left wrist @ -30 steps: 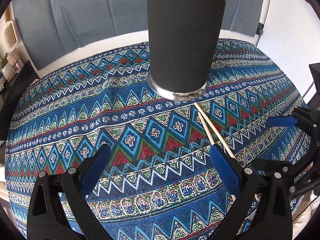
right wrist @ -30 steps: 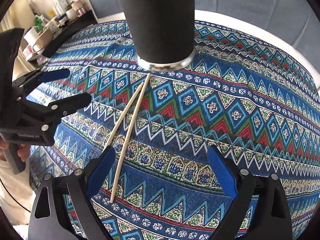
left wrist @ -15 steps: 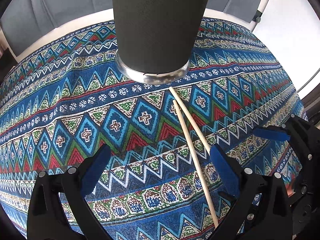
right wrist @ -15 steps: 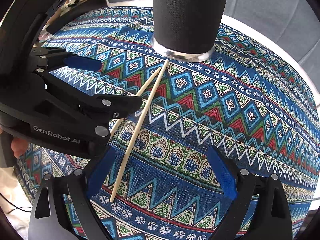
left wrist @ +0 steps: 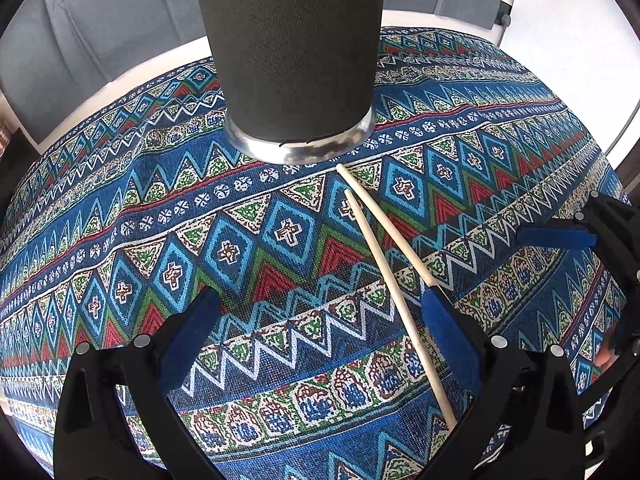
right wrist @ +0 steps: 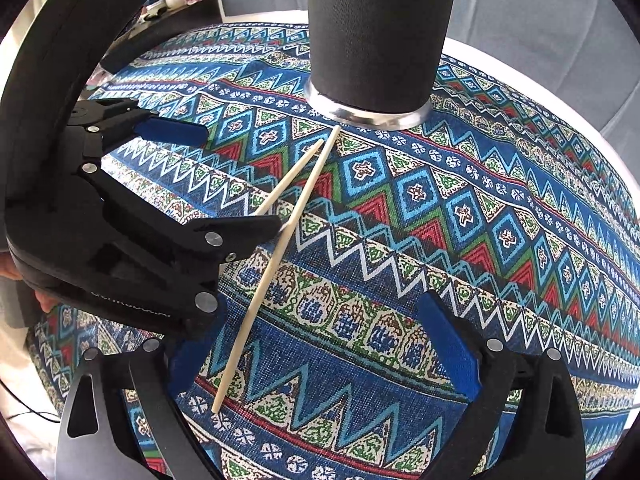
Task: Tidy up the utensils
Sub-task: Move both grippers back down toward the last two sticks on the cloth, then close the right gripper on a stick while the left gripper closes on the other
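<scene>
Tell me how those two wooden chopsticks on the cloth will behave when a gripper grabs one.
The chopsticks look thin, straight and rigid, so probably stiff and very light. Round and smooth, they may roll or slip between the pads, though the woven tablecloth should damp rolling. They lie crossed near the black holder, so lifting one could nudge the other.

A round white table (left wrist: 152, 65) wears a blue geometric-patterned cloth (left wrist: 240, 248); on it stand a black steel-based cylindrical holder (left wrist: 292, 60) and two crossed pale wooden chopsticks (left wrist: 384, 256).
</scene>
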